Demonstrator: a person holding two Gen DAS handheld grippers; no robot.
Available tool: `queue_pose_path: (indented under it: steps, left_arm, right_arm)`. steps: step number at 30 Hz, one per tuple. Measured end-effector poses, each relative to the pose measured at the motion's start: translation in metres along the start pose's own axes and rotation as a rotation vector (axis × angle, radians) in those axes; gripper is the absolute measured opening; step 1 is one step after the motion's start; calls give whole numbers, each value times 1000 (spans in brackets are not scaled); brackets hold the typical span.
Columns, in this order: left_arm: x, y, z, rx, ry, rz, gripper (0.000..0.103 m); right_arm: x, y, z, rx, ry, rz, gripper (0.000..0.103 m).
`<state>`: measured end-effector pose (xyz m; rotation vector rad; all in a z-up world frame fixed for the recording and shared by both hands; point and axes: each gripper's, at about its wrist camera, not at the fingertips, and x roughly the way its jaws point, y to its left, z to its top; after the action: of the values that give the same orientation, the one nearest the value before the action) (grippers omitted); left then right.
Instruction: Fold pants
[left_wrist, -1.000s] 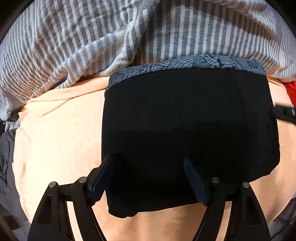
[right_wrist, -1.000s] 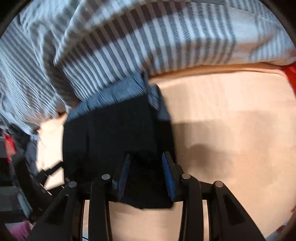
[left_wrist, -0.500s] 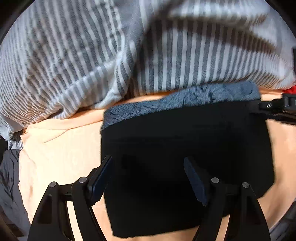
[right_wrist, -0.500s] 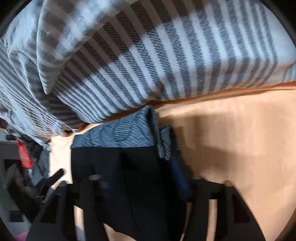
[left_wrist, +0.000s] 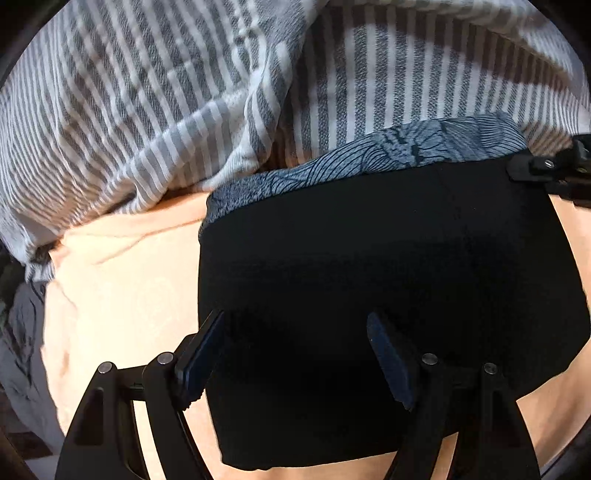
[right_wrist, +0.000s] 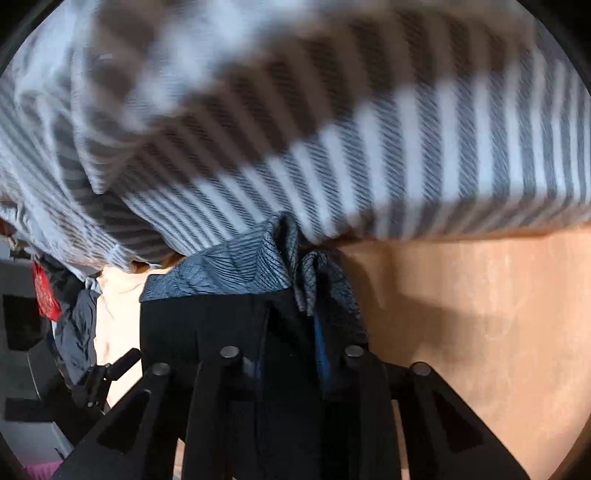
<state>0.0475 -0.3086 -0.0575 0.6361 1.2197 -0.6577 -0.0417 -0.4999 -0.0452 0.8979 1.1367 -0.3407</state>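
Black pants (left_wrist: 369, 258) with a blue-grey patterned waistband (left_wrist: 388, 155) lie folded on a peach sheet (left_wrist: 122, 295). My left gripper (left_wrist: 295, 319) hangs open over their near left part, with black cloth below its fingers (left_wrist: 203, 354). My right gripper (right_wrist: 291, 332) is at the pants' far right corner, also seen as a black tip (left_wrist: 546, 170) in the left wrist view. Its jaws are closing, with black cloth (right_wrist: 221, 325) pinched between them and the waistband (right_wrist: 236, 269) bunched just ahead. The left gripper (right_wrist: 107, 373) shows at the right wrist view's lower left.
A grey-and-white striped blanket (left_wrist: 184, 92) is heaped right behind the waistband and fills the top of both views (right_wrist: 406, 147). The peach sheet (right_wrist: 480, 314) spreads to the right. A crumpled grey garment (right_wrist: 77, 332) and a red item (right_wrist: 44, 291) lie off the bed's left side.
My right gripper has travelled up the pants' right edge to the waistband corner and its jaws have narrowed on the cloth. The left gripper stays open and has shifted only slightly.
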Motion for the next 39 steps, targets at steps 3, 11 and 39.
queue_pose_path:
  steps: [3, 11, 39]
  left_arm:
    - [5, 9, 6, 2, -7, -10, 78]
    - [12, 23, -1, -6, -2, -23, 78]
    - [3, 40, -7, -38, 14, -81, 85]
  right_arm:
    - [-11, -4, -7, 19, 8, -18, 28]
    - [-56, 25, -51, -109, -32, -107, 28]
    - [-24, 28, -93, -137, 88, -93, 40]
